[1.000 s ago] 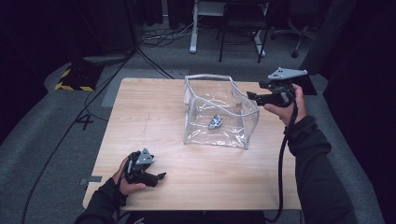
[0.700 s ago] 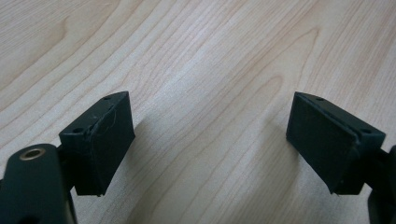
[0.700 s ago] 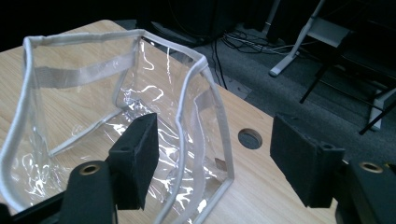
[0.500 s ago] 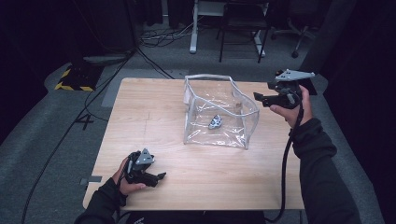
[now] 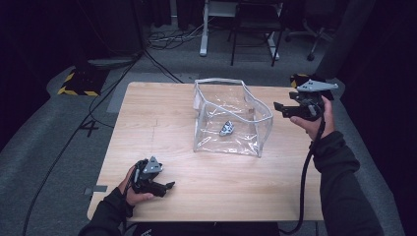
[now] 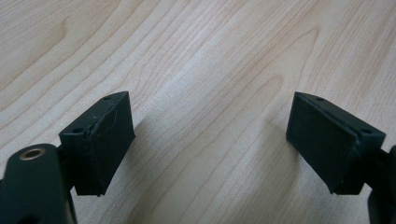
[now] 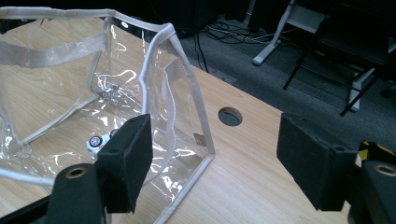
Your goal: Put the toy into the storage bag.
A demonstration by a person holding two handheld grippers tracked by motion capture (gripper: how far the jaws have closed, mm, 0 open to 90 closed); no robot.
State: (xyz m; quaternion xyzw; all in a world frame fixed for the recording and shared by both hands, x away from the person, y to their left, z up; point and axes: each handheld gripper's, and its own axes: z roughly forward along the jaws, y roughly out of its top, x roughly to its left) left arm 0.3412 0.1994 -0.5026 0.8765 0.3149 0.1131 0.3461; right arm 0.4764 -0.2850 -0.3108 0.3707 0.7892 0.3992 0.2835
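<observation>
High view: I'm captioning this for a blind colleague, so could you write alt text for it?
A clear plastic bag stands open on a wooden table with a small toy car inside. The right gripper, jaws open, is held above the table beside the bag, while the left gripper rests near the table's front edge.

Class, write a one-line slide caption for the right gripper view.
Open right gripper faces a clear plastic bag holding a small toy car.
</observation>
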